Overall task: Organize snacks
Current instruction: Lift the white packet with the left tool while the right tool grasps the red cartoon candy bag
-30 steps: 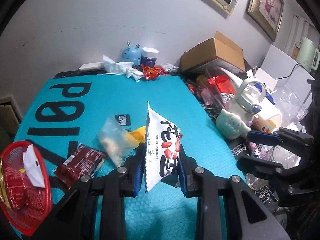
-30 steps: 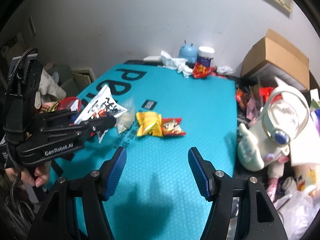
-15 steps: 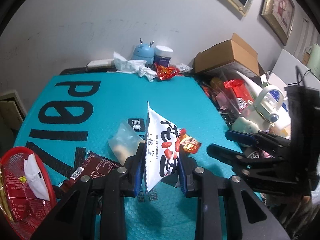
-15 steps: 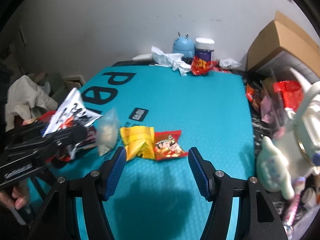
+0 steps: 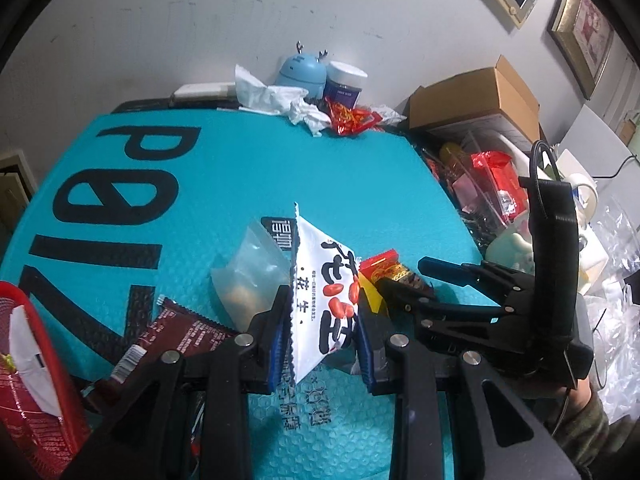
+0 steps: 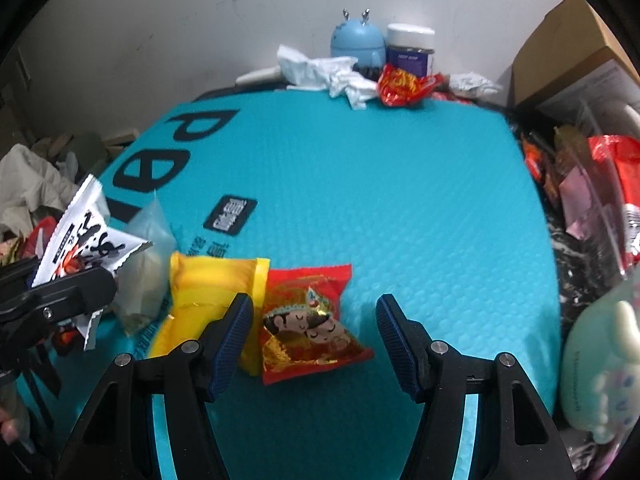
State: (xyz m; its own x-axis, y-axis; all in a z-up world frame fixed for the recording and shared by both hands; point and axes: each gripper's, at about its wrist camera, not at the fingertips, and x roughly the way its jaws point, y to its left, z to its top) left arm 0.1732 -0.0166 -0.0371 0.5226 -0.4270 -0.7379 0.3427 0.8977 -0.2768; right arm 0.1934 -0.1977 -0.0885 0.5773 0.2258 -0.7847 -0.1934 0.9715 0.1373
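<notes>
Now lowered over red snack packet point(image 6: 310, 320) near tabletop's point(image 6: 380, 208) front edge, right gripper point(image 6: 314, 334) spread wide for pickup, closing next; left gripper point(image 5: 322, 330) clamped on raised white peanut packet point(image 5: 320, 288).

Red basket point(image 5: 60, 420) cut off at left edge; contents unclear
</notes>
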